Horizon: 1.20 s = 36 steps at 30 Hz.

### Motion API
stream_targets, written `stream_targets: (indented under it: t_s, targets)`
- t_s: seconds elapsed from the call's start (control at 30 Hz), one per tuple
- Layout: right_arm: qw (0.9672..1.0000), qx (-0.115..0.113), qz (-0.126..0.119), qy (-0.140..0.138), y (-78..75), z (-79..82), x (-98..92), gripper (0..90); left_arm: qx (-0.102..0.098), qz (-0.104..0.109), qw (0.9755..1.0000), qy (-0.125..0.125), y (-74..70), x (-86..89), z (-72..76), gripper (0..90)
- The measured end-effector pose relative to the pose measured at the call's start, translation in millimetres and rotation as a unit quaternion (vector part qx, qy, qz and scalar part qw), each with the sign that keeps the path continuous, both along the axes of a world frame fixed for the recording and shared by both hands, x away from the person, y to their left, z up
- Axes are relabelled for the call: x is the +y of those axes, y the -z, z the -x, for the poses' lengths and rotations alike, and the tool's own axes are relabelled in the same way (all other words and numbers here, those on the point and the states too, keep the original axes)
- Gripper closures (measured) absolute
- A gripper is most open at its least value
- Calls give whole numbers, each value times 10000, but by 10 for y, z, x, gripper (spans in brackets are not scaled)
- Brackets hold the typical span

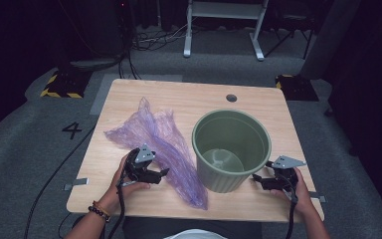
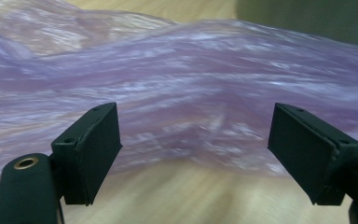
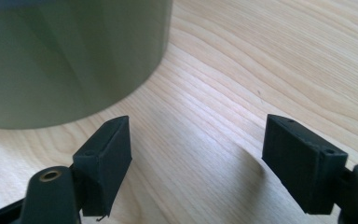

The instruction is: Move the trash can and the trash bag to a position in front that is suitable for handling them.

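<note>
Two hands are seen at the near edge of the wooden table [image 1: 129, 92], and a black gripper is held in each. A green bucket [image 1: 231, 149] is stood upright on the table, a bit to the right of the middle, and its open top is turned up. Just to the left of the bucket, a thin purple plastic bag [image 1: 154, 134] is laid flat and crumpled, with one long end stretched toward the near edge. The left gripper [image 1: 163, 172] is held low beside the bucket's left side, right at the edge of the bag, and its jaws are spread wide apart with nothing between them. In the left gripper view, the bag [image 2: 177, 88] is seen just past the open jaws, and a dark green bit of the bucket [image 2: 307, 18] is seen behind it. The right gripper [image 1: 256, 179] is held near the bucket's lower right side, close to it but not touching, and its jaws are spread wide too, with nothing held. In the right gripper view, the bucket's wall [image 3: 70, 56] is seen ahead to the left, and bare table [image 3: 261, 70] is seen between the jaws. A small round hole [image 1: 231, 98] is cut in the table behind the bucket.
</note>
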State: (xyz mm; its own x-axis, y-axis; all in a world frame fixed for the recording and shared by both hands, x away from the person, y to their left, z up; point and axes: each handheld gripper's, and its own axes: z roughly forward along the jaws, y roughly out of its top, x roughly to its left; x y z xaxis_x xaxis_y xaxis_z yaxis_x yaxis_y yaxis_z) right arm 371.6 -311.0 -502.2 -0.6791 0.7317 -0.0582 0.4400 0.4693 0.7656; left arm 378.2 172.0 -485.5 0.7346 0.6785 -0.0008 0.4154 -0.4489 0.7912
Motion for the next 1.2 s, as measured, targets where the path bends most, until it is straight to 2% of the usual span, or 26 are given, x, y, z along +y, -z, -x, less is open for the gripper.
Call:
stream_targets:
  t_s: [0.07, 0.1, 0.17, 0.33, 0.47, 0.53, 0.57, 0.63, 0.7, 0.77, 0.87, 1.0, 1.07, 1.2]
  targets:
    - [10000, 19, 47, 20, 2, -2, 2, 238, 7, 44, 10000, -63, -8, 2, -24, 165]
    - [10000, 20, 55, 18, 2, -3, 4, 236, -79, 10, 9997, -239, -32, -6, -63, 172]
    - [10000, 30, 46, 18, 2, -5, 2, 236, -137, 89, 9994, -313, -63, -24, -88, 174]
    - [10000, 49, 29, 19, 4, -12, -5, 235, -230, 240, 9987, -392, -112, -88, -143, 168]
    - [10000, 55, 26, 26, 4, -14, -6, 232, -186, 150, 9990, -378, -101, -192, -202, 161]
    - [10000, 75, 17, 31, 4, -16, -8, 233, -81, 46, 9993, -373, -75, -233, -232, 161]
    - [10000, 76, 17, 30, 4, -16, -9, 234, 2, -149, 9991, -408, -35, -259, -243, 160]
    - [10000, 79, 15, 28, 4, -16, -10, 235, 59, -188, 9990, -395, -13, -263, -241, 158]
    - [10000, 92, 8, 24, 4, -16, -15, 235, 237, -285, 9985, -397, 24, -262, -250, 157]
    - [10000, 95, 7, 22, 4, -15, -16, 236, 404, -537, 9963, -529, 70, -260, -265, 158]
    - [10000, 95, 6, 18, 4, -15, -16, 237, 560, -644, 9944, -622, 110, -238, -294, 160]
    - [10000, 93, 6, 17, 4, -15, -16, 238, 642, -595, 9936, -717, 124, -194, -316, 155]
    - [9999, 99, 2, 18, 4, -16, -16, 239, 586, -604, 9935, -765, 127, -173, -326, 154]
    - [10000, 98, 3, 18, 4, -16, -16, 240, 586, -469, 9925, -967, 151, -96, -353, 146]
